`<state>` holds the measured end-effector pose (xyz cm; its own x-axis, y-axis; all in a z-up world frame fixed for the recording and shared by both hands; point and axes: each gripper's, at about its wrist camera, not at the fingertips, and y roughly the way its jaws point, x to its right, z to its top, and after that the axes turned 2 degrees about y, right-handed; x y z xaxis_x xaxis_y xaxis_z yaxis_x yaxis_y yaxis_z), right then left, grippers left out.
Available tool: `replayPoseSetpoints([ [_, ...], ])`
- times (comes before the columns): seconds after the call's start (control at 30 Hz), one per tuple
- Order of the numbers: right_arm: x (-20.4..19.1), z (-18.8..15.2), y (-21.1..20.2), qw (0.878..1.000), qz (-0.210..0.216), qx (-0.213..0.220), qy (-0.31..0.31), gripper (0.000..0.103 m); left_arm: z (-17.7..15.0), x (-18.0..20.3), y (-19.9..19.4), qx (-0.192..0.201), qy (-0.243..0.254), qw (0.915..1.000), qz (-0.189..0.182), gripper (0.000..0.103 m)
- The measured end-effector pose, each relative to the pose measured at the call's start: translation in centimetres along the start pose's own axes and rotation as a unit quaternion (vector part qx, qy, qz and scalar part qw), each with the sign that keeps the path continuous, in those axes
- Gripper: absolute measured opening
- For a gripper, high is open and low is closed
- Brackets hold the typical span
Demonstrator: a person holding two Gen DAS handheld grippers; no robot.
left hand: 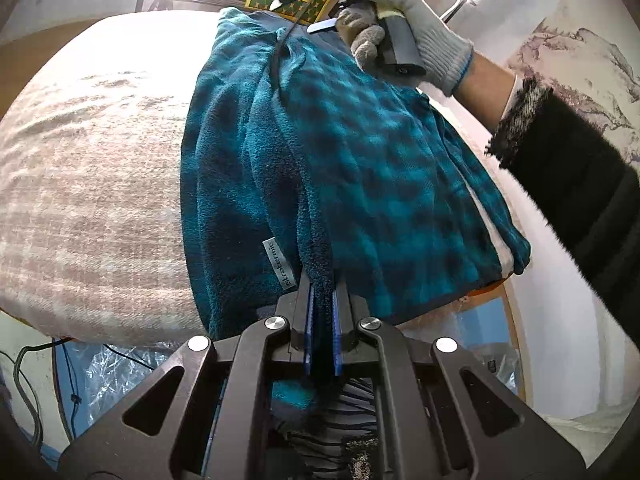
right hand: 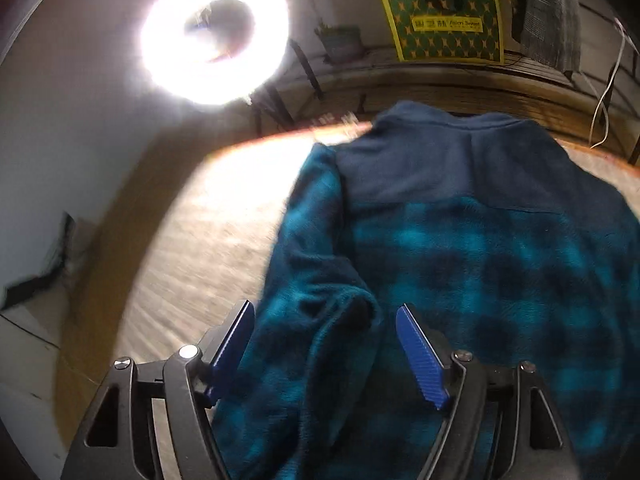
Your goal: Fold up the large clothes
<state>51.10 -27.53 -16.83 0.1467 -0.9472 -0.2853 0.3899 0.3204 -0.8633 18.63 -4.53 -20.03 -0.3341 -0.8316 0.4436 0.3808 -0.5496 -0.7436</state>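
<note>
Surface: pale pinkish checked cover [left hand: 88, 184] over a rounded table; wide bare stretch to the left of the garment in the left wrist view, narrow strip to its right before the table edge. Far edge glows orange-brown in the right wrist view, floor and shelving beyond it.

Garment: teal-and-dark plaid fleece jacket [left hand: 360, 168], lying lengthwise on the cover, near hem overhanging the near edge. Navy yoke and collar [right hand: 436, 160] at the far end. Grey label [left hand: 278, 264] reading "stratermic" sewn by the near fold. One sleeve folded along the left side in the right wrist view.

Left gripper [left hand: 322, 292]: clenched on a ridge of fleece at the near hem; cloth fills the gap between the blue pads.

Right gripper [right hand: 325, 344]: released, jaws standing wide over the sleeve fold, pads not pressing it. Gloved right hand [left hand: 412, 24] holds its grip above the far end of the jacket.

Obscured: right wrist view motion-blurred; ring light [right hand: 216, 36] blows out its upper left. Jacket front hidden underneath. Yellow-green patterned box [right hand: 444, 24] on a far shelf.
</note>
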Motion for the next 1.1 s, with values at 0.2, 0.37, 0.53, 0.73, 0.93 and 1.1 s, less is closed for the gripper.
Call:
replayPoseSetpoints([
  [0.2, 1.0, -0.8, 3.4, 0.998, -0.024, -0.048, 0.024, 0.034, 0.0, 0.4, 0.0, 0.002, 0.007, 1.0000, 0.002, 0.005],
  [0.37, 0.2, -0.4, 1.9, 1.000, -0.011, -0.023, 0.007, 0.007, 0.5, 1.2, -0.5, 0.010, 0.011, 0.9999, -0.006, 0.005],
  [0.53, 0.5, 1.6, -2.0, 0.999, -0.008, 0.025, -0.026, 0.005, 1.4, 3.6, 0.4, 0.010, 0.036, 0.9989, -0.029, 0.005],
  [0.73, 3.8, 0.4, 0.8, 0.999, -0.040, 0.012, -0.003, 0.005, 1.8, 5.2, 4.9, -0.033, 0.057, 0.9975, -0.025, 0.005],
  [0.93, 5.1, -0.8, 2.9, 0.999, -0.048, -0.006, 0.001, 0.015, 1.1, 5.5, 5.6, -0.049, 0.074, 0.9960, -0.013, 0.006],
  [1.1, 5.3, -1.0, -1.8, 1.000, -0.024, 0.015, 0.011, 0.032, 0.3, 5.6, 1.4, -0.032, 0.089, 0.9949, -0.033, 0.014],
])
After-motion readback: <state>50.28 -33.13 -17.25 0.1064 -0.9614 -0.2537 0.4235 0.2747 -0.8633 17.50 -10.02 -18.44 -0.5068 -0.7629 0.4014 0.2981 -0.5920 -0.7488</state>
